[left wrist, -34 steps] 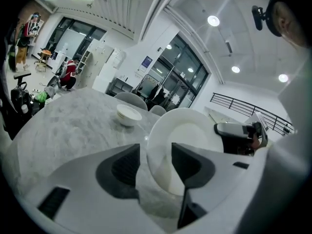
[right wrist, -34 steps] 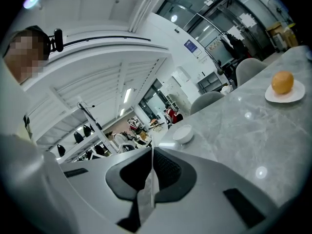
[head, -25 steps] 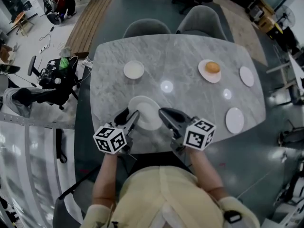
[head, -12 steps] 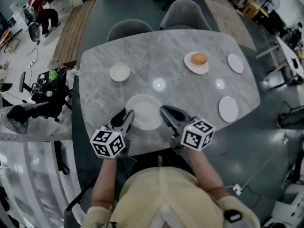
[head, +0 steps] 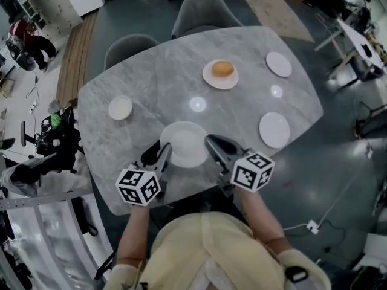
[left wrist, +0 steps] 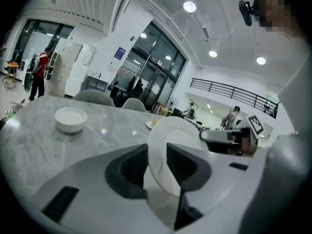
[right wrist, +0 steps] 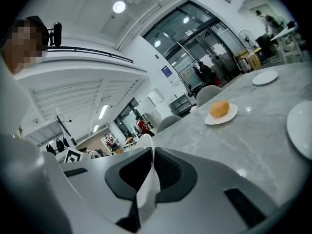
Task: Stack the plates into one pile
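Observation:
A large white plate point(head: 183, 144) hangs between my two grippers near the table's front edge. My left gripper point(head: 164, 152) has its jaws just closed in on the plate's left rim point(left wrist: 168, 152), and both pads press on it. On the opposite rim, seen edge-on point(right wrist: 147, 188), my right gripper point(head: 210, 142) is shut. A small white bowl point(head: 120, 107) point(left wrist: 70, 118) sits at the far left. A plate carrying an orange bun point(head: 221, 74) point(right wrist: 220, 112) stands at the back. Two empty plates lie at the right, one far point(head: 279, 64) point(right wrist: 264, 77), one nearer point(head: 275, 130) point(right wrist: 301, 129).
The grey marble table point(head: 151, 77) has two grey chairs point(head: 199, 11) behind it. Its front edge runs just under my hands. A black equipment stand point(head: 51, 141) is on the floor at the left, and a person point(head: 30, 38) is far off at the back left.
Both grippers have carried the large plate rightwards over the table, away from the small bowl. The left jaws have narrowed onto the rim. The head view has swung, so the table looks turned.

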The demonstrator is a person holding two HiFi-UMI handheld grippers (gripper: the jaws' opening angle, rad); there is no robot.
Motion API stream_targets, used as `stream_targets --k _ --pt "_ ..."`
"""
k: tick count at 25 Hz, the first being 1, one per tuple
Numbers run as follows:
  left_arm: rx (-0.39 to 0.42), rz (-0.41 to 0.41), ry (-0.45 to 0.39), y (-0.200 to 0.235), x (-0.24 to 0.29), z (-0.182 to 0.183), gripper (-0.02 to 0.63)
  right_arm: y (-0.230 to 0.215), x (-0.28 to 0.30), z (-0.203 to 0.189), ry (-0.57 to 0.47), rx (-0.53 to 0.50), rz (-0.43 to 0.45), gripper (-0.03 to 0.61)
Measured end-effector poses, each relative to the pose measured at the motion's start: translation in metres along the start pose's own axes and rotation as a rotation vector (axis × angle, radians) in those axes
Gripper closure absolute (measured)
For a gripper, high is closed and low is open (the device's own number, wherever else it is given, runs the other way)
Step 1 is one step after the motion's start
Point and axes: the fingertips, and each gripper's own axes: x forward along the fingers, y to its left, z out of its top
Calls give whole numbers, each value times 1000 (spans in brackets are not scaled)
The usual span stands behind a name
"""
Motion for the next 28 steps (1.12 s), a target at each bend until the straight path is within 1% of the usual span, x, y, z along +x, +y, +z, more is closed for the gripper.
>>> stream_targets --k 4,10,19,28 --pt "44 -31 33 -40 40 5 495 -39 -37 18 -35 33 -42 565" --pt "67 -68 66 -96 93 7 495 -94 -86 42 -63 64 -94 565" --pt "114 -119 111 -151 152 5 495 -154 -136 60 -109 98 -163 563" --pt "151 -167 171 -198 203 -8 495 -205 -180 67 -114 128 -249 565"
